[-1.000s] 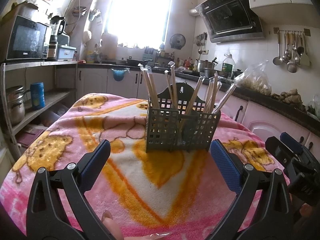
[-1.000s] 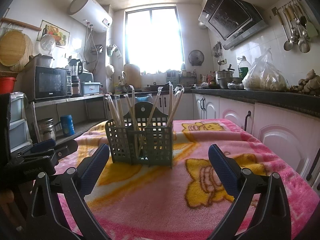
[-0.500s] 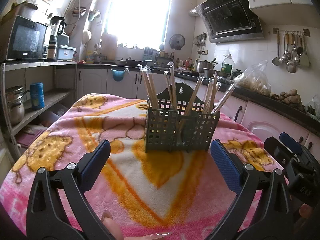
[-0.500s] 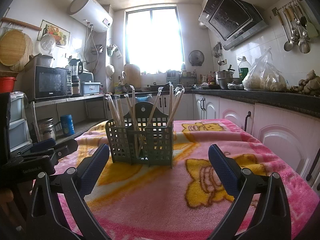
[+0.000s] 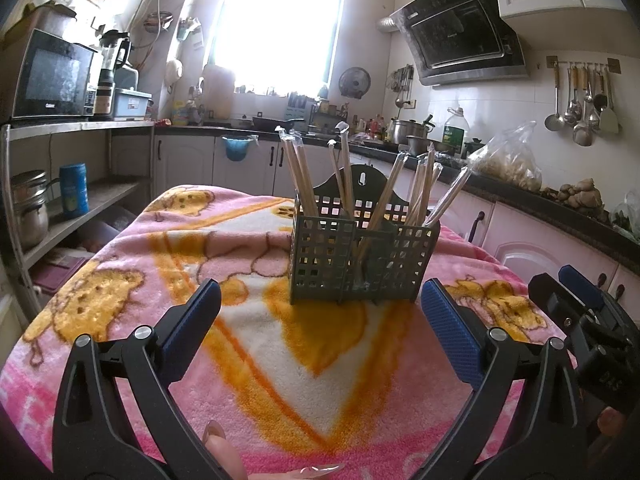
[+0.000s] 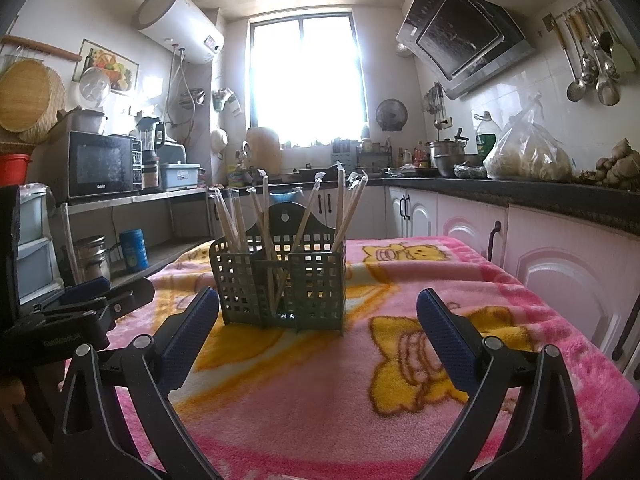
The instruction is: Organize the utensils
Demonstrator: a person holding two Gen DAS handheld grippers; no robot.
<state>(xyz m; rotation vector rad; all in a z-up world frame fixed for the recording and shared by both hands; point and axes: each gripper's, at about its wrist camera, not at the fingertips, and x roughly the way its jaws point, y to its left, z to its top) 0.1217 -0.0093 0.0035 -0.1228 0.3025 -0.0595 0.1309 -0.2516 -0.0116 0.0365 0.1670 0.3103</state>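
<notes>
Claw, left (image 5: 320,304): spread, empty; grey perforated plastic utensil caddy (image 5: 362,264) dead ahead, wrapped wooden chopsticks (image 5: 382,196) upright. Right claw (image 6: 318,312) spread, caddy ahead-left; left looks nearer.

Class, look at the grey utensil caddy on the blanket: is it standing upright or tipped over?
Upright. The caddy sits flat on the pink blanket, and its wrapped chopsticks poke out of the top.

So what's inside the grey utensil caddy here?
The grey utensil caddy holds plastic-wrapped chopsticks standing tilted, spread across its compartments. Their lower ends are only partly visible through the mesh walls, and the caddy floor is hidden, so anything lying flat there cannot be seen.
</notes>
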